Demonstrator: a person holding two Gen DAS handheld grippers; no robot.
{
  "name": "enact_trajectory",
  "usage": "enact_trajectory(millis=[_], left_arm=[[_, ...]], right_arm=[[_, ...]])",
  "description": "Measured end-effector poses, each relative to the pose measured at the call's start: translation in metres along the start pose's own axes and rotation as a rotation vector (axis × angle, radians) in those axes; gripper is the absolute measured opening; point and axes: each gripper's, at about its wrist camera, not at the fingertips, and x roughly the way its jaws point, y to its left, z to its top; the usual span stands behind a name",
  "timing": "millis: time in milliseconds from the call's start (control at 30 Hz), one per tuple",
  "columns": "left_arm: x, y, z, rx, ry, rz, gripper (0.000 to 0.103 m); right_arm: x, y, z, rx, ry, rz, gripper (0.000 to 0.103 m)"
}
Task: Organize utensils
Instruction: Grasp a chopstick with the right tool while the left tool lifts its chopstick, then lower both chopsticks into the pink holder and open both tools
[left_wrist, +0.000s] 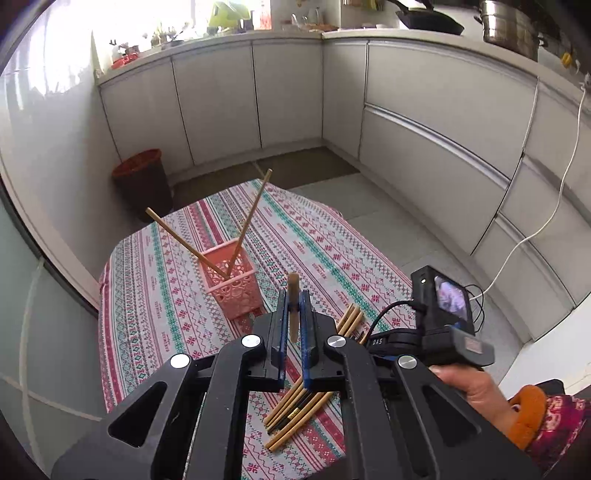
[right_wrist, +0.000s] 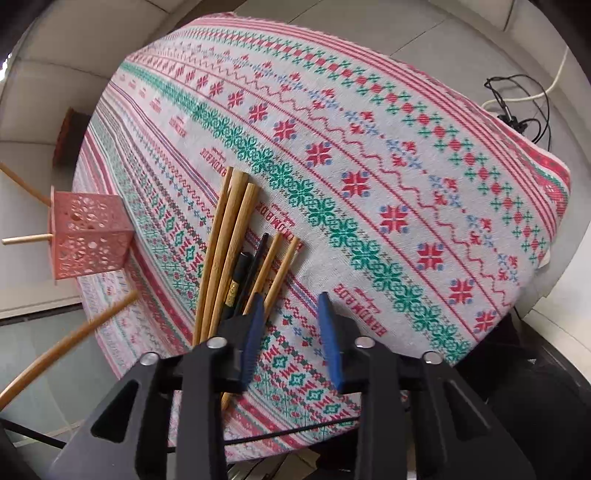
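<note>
Daylight floods in from a window (left_wrist: 207, 14) at the upper left of the left wrist view, blown out to white glare. Both fisheye views bend cabinets and floor, with dark corners. A moving chopstick (right_wrist: 66, 347) smears in the right wrist view.

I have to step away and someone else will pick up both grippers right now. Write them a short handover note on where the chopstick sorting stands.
Left gripper: shut on one wooden chopstick, held above the table.
Right gripper: open, nothing between its pads, low over the patterned tablecloth beside the pile.
Pink basket: stands on the cloth with two wooden chopsticks leaning in it.
Pile: several wooden chopsticks and a dark pair lie loose on the cloth.
Done: two chopsticks in the basket.
Left: drop in the held one, then likely move the pile over.
</note>
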Motion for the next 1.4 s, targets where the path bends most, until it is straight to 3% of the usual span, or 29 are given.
enact_trajectory(millis=[300, 367, 500, 667, 833, 967, 1100, 1400], left_arm=[[-0.019, 0.020, -0.005, -0.033, -0.029, -0.001, 0.005], [-0.020, 0.021, -0.006, -0.037, -0.028, 0.003, 0.005], [-0.022, 0.021, -0.006, -0.043, -0.027, 0.014, 0.005], [-0.029, 0.032, -0.006, -0.085, -0.051, 0.027, 0.005], [-0.044, 0.042, -0.005, -0.128, -0.086, 0.031, 0.005], [-0.058, 0.046, -0.001, -0.155, -0.116, 0.041, 0.005], [-0.066, 0.048, 0.008, -0.193, -0.139, 0.050, 0.005], [-0.066, 0.061, 0.047, -0.295, -0.221, 0.105, 0.005]], right_arm=[[0.013, 0.013, 0.001, 0.047, 0.006, 0.014, 0.021], [0.015, 0.018, 0.001, 0.031, -0.010, -0.011, 0.013], [0.022, 0.039, 0.001, -0.022, -0.049, -0.058, 0.010], [0.017, 0.046, 0.000, -0.029, -0.057, 0.011, 0.006], [-0.041, 0.064, -0.014, -0.179, -0.191, 0.105, 0.006], [-0.109, 0.084, -0.046, -0.399, -0.388, 0.141, 0.006], [-0.166, 0.095, -0.070, -0.536, -0.529, 0.186, 0.006], [-0.265, 0.109, -0.066, -0.593, -0.708, 0.328, 0.006]])
